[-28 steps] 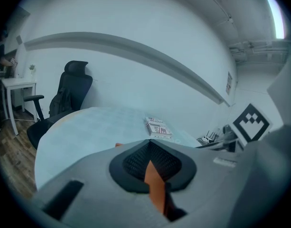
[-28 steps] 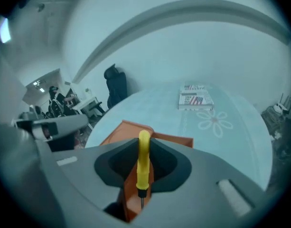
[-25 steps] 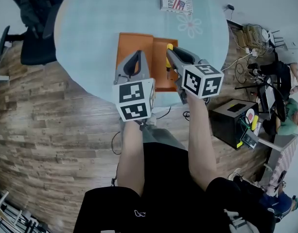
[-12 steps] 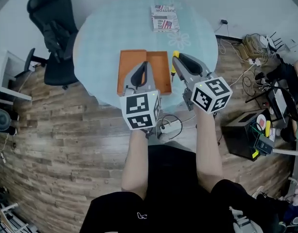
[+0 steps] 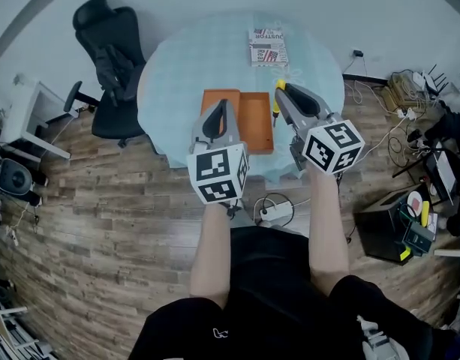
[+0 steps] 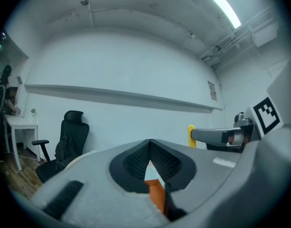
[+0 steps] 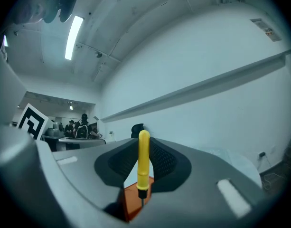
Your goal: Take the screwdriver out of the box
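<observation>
Compared with a second ago, both grippers stand much higher above the round table [image 5: 184, 66]. In the head view the tabletop and the orange box [image 5: 254, 126] look smaller and farther off, in the upper middle of the frame, with more of the room showing around them. The screwdriver [image 5: 277, 88] has come up with the right gripper [image 5: 279, 90], so it is clear of the box. By my reading the taking-out is done, and at most it remains to set the tool down somewhere.

The right gripper's jaws are clamped on the yellow handle, which stands upright between them at the centre of the right gripper view. Its dark shaft points down below the pads, toward the box seen underneath. In the head view the tool sits at that gripper's tip, just right of the box's upper right corner. The left gripper [image 5: 222, 105], left of it in the frame, has its jaws together with nothing between them; it hangs over the box and does not touch the screwdriver
</observation>
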Motion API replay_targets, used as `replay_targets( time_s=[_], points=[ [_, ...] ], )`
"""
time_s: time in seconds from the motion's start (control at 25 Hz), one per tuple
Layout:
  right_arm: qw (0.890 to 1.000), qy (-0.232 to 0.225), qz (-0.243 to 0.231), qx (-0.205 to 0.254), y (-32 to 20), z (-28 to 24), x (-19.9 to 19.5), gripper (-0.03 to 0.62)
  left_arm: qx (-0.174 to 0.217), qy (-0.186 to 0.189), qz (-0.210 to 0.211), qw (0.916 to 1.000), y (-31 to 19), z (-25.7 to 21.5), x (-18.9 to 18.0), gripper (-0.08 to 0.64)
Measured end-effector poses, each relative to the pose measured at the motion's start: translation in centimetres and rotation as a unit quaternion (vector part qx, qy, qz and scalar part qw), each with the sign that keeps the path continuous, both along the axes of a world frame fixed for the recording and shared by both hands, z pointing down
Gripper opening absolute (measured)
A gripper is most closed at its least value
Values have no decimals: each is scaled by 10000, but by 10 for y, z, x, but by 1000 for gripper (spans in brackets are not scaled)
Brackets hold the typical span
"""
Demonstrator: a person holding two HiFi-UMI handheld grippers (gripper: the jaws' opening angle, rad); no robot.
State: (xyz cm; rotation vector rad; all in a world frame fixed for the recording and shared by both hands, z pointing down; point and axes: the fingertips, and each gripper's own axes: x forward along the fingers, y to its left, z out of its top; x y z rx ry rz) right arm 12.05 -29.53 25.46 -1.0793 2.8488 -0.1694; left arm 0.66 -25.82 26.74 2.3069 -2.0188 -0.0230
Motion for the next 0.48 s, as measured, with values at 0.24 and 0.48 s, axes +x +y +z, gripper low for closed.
replay_targets(
  time_s=[0.24,0.48],
  points=[
    [9999,-6,-163,48,5,1,-10,84,45,-61,-135,9999,10,-2,-9,3],
    [9996,65,-262,80,-2,4,-9,84,56,-45,-178,9998,2,0,-7,3]
  ],
)
